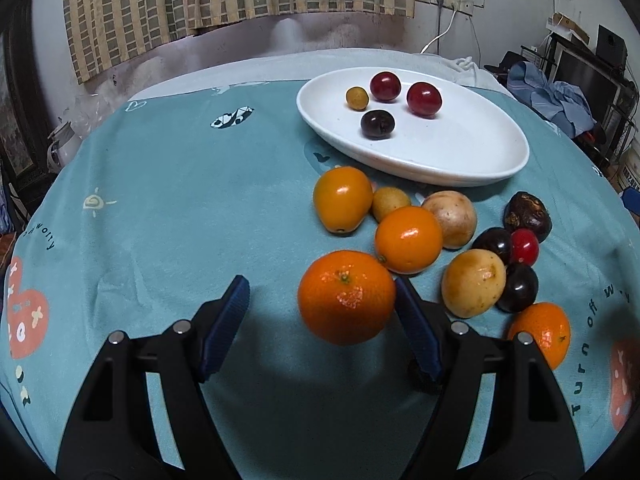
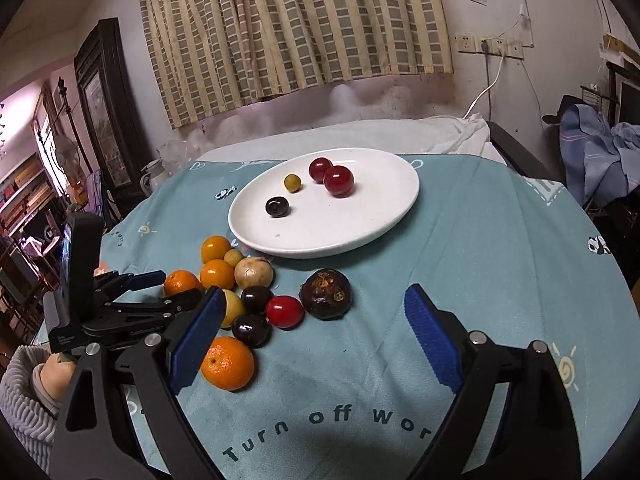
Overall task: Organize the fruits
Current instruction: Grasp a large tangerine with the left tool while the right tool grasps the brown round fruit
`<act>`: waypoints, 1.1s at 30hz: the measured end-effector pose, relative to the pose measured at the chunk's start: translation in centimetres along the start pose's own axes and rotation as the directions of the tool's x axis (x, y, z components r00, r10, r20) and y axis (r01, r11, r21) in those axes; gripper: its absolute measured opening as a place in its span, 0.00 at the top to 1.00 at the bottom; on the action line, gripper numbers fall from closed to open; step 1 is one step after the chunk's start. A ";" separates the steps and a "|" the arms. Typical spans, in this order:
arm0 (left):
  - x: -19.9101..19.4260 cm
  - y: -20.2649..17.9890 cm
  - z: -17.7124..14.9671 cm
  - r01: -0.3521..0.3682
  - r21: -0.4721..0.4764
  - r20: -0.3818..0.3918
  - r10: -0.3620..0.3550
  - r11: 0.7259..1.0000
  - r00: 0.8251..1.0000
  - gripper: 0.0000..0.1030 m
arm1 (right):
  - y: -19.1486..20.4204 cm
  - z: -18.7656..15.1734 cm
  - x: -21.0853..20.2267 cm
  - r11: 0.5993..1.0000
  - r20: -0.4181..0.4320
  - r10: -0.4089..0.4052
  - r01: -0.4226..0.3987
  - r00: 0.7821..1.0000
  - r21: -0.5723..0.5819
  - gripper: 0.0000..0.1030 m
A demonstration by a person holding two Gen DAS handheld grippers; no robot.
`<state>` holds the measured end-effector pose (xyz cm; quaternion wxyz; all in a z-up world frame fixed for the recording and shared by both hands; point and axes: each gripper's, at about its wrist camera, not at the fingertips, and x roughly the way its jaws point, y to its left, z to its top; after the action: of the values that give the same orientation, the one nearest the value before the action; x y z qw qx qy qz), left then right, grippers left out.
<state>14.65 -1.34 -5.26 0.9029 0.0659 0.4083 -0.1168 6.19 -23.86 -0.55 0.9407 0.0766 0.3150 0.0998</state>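
A white oval plate holds two red fruits, a dark one and a small yellow one. In front of it, several loose fruits lie on the teal cloth. My left gripper stands open around a large orange. The orange lies against the right pad, with a gap to the left pad. My right gripper is open and holds nothing. A wrinkled dark brown fruit lies just beyond its fingertips.
The loose pile holds more oranges, pale yellow fruits, dark round ones and a red one. A sleeved hand holds the left gripper. Teal cloth stretches left of the pile.
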 end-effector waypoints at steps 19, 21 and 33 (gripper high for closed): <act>-1.5 1.9 0.1 0.067 -0.063 0.035 -0.065 0.996 0.997 0.56 | -0.3 -1.4 4.7 0.991 -0.118 -0.120 0.111 0.986 -0.080 0.37; -1.6 1.6 0.1 0.072 -0.054 0.036 -0.070 0.996 0.997 0.56 | -0.3 -0.9 5.5 0.992 -0.124 -0.118 0.111 0.985 -0.061 0.37; -0.4 1.5 0.1 0.081 -0.053 -0.003 -0.082 0.995 0.997 0.56 | -2.0 0.5 9.8 0.991 -0.224 0.017 0.013 0.974 0.136 0.53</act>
<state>14.88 0.14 -4.90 0.8979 0.0258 0.4158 -0.1426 14.45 -23.54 -6.30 0.8916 0.1293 0.4252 0.0871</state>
